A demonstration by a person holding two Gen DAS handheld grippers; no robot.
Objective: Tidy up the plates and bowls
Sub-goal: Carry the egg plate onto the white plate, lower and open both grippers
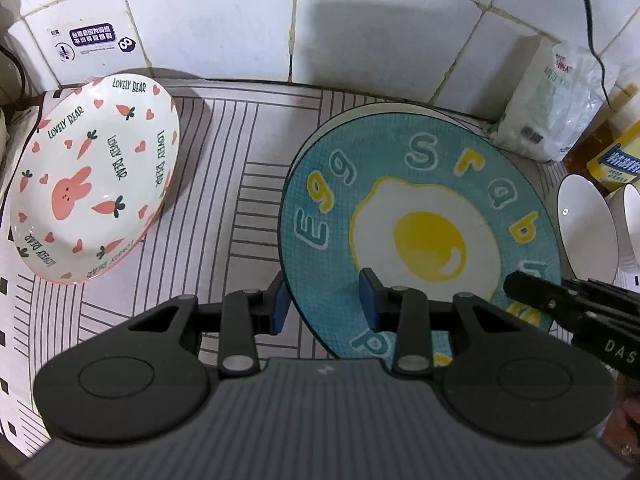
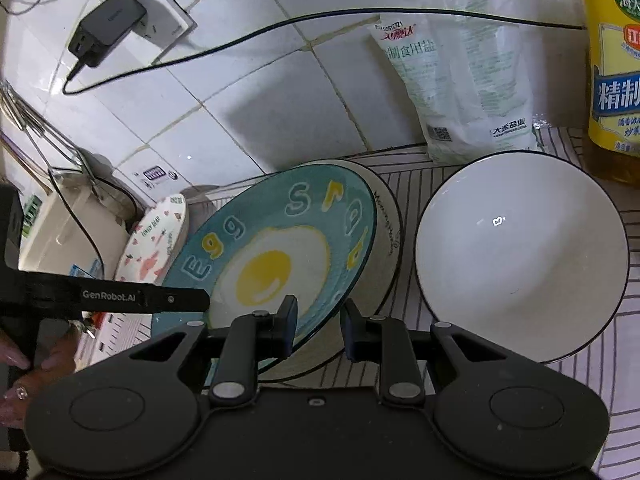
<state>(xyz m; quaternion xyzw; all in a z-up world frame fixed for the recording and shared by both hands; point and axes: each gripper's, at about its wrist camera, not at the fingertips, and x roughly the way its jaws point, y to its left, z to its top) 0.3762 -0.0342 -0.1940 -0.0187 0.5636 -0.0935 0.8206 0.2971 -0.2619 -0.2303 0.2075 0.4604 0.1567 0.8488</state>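
Observation:
A teal plate with a fried egg print (image 1: pixel 420 216) lies tilted on a white dark-rimmed plate (image 2: pixel 384 236). My left gripper (image 1: pixel 326 300) is open with its fingers either side of the teal plate's near-left rim. My right gripper (image 2: pixel 320 324) is open, astride the teal plate's (image 2: pixel 280 252) near-right rim. A white plate with rabbit and carrot prints (image 1: pixel 92 176) leans tilted at the left, also seen in the right wrist view (image 2: pixel 156 248). A white dark-rimmed bowl (image 2: pixel 520 256) stands to the right, also in the left wrist view (image 1: pixel 584 224).
A striped mat (image 1: pixel 240 184) covers the counter below a tiled wall (image 1: pixel 224 20). A salt bag (image 2: pixel 460 76) and a yellow oil bottle (image 2: pixel 612 60) stand at the back right. A charger with its cable (image 2: pixel 106 22) hangs on the wall. A pale appliance (image 2: pixel 68 232) sits at the left.

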